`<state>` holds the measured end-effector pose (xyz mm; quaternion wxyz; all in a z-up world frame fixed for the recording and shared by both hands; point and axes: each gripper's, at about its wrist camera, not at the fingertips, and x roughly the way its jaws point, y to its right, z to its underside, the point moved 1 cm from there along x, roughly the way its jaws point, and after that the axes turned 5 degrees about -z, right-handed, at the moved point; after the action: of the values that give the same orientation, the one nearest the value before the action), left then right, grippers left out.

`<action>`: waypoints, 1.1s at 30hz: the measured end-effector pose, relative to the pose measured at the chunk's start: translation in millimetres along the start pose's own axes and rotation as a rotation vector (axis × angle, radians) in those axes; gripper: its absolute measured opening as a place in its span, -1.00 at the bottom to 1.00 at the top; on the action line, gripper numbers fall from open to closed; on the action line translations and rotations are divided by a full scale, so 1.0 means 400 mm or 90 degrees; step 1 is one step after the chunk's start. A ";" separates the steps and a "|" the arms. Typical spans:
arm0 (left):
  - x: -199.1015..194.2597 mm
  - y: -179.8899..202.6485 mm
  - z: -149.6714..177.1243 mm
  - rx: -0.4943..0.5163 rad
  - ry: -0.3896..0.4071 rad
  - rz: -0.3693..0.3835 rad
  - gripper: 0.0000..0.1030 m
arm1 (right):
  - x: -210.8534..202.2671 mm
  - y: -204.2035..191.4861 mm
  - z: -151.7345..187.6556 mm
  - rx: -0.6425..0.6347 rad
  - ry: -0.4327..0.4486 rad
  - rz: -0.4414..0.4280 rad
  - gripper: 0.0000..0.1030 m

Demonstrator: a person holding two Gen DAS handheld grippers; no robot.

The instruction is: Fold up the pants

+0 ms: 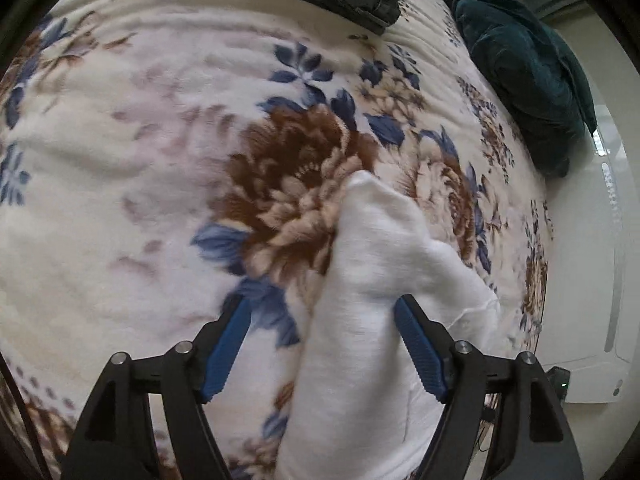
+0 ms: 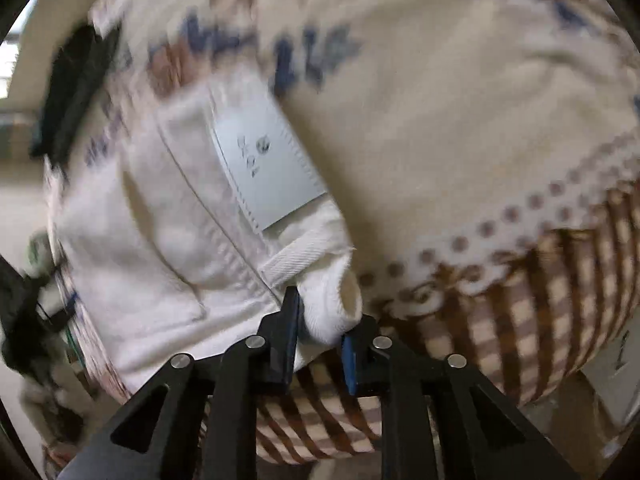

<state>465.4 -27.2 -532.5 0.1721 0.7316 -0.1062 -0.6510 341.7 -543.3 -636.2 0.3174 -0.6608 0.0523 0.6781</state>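
The white pants [image 2: 168,216] lie on the flowered blanket [image 1: 120,160], waistband at lower centre of the right view, running toward upper left. The right tool [image 2: 320,336] is clamped on the waistband; the left tool [image 1: 320,344] stands apart around a fold.

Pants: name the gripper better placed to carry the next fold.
Right. The right gripper has its fingers pinching the white pants at the waistband corner, while the left gripper stands open around loose fabric.
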 end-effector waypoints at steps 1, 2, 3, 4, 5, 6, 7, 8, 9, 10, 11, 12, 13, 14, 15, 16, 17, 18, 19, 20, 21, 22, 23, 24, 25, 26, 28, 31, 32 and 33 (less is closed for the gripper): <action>0.015 0.000 -0.006 0.002 0.002 0.015 0.42 | 0.016 -0.009 -0.008 -0.010 -0.006 0.013 -0.58; 0.035 0.001 -0.018 0.005 0.004 0.025 0.42 | 0.028 -0.022 -0.018 -0.025 -0.012 0.026 -0.58; 0.051 0.005 -0.034 0.013 0.013 0.043 0.38 | 0.030 -0.026 -0.020 -0.028 -0.013 0.029 -0.58; 0.065 0.010 -0.051 0.024 0.019 0.068 -0.07 | 0.035 -0.038 -0.028 -0.028 -0.015 0.028 -0.58; 0.082 0.024 -0.073 0.044 0.016 0.077 -0.34 | 0.042 -0.056 -0.037 -0.030 -0.016 0.029 -0.58; 0.097 0.039 -0.093 0.068 0.008 0.063 -0.37 | 0.044 -0.066 -0.040 -0.032 -0.016 0.030 -0.58; 0.113 0.051 -0.108 0.087 -0.001 0.064 -0.48 | 0.042 -0.068 -0.041 -0.030 -0.016 0.027 -0.58; 0.128 0.061 -0.119 0.109 -0.009 0.060 -0.49 | 0.038 -0.067 -0.038 -0.027 -0.016 0.022 -0.57; 0.140 0.066 -0.124 0.128 -0.012 0.046 -0.50 | 0.033 -0.062 -0.036 -0.022 -0.015 0.016 -0.56; 0.154 0.063 -0.127 0.135 -0.022 0.048 -0.50 | 0.034 -0.061 -0.037 -0.014 -0.016 0.009 -0.53; 0.161 0.048 -0.133 0.118 -0.031 0.072 -0.50 | 0.034 -0.051 -0.032 -0.009 -0.018 0.006 -0.50; 0.165 0.014 -0.142 0.063 -0.042 0.123 -0.50 | 0.026 -0.036 -0.024 -0.004 -0.019 0.005 -0.48; 0.173 -0.024 -0.146 -0.001 -0.055 0.177 -0.48 | 0.017 -0.021 -0.016 -0.002 -0.021 0.005 -0.43; 0.186 -0.061 -0.150 -0.066 -0.076 0.227 -0.40 | 0.022 -0.021 -0.018 0.000 -0.026 0.005 -0.34; 0.192 -0.091 -0.150 -0.116 -0.084 0.255 -0.35 | 0.017 -0.004 -0.008 0.000 -0.033 0.003 -0.28; 0.187 -0.109 -0.150 -0.142 -0.083 0.261 -0.27 | 0.024 -0.004 -0.012 0.001 -0.042 0.000 -0.10; 0.178 -0.118 -0.152 -0.153 -0.082 0.251 -0.09 | 0.026 -0.005 -0.016 0.001 -0.050 0.005 0.01; 0.164 -0.120 -0.156 -0.154 -0.081 0.239 -0.03 | 0.021 -0.002 -0.012 -0.003 -0.052 0.006 0.19; 0.149 -0.118 -0.158 -0.151 -0.071 0.239 0.12 | 0.016 -0.004 -0.011 -0.010 -0.051 0.003 0.27; 0.132 -0.109 -0.161 -0.138 -0.060 0.232 0.41 | 0.009 -0.009 -0.012 -0.014 -0.046 -0.010 0.33; 0.123 -0.102 -0.166 -0.125 -0.054 0.215 0.50 | 0.002 -0.013 -0.012 -0.014 -0.039 -0.022 0.35; 0.121 -0.087 -0.169 -0.105 -0.049 0.203 0.51 | -0.011 -0.013 -0.009 -0.014 -0.029 -0.033 0.45; 0.127 -0.074 -0.173 -0.088 -0.052 0.198 0.51 | -0.024 -0.015 -0.007 -0.015 -0.012 -0.047 0.61; 0.139 -0.055 -0.177 -0.065 -0.060 0.184 0.50 | -0.034 -0.018 -0.008 -0.018 0.005 -0.066 0.66; 0.150 -0.035 -0.180 -0.039 -0.059 0.166 0.39 | -0.039 -0.020 -0.009 -0.019 0.016 -0.078 0.68; 0.158 -0.012 -0.180 -0.006 -0.052 0.165 -0.22 | -0.037 -0.025 -0.015 -0.021 0.025 -0.093 0.68; 0.179 0.024 -0.179 0.062 -0.062 0.102 -0.62 | -0.013 -0.036 -0.033 -0.022 0.015 -0.101 0.68; 0.206 0.006 -0.186 0.057 -0.073 0.050 -0.64 | 0.031 -0.049 -0.043 -0.060 0.002 -0.040 0.29; 0.214 -0.009 -0.191 0.039 -0.083 0.060 -0.59 | 0.041 -0.043 -0.042 -0.056 0.002 -0.032 0.29; 0.212 -0.020 -0.192 0.021 -0.089 0.070 -0.57 | 0.052 -0.029 -0.045 -0.032 -0.010 -0.032 0.29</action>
<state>551.9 -43.2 -606.3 0.1874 0.6801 -0.1687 -0.6884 364.6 -535.3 -653.8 0.3180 -0.6642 0.0158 0.6763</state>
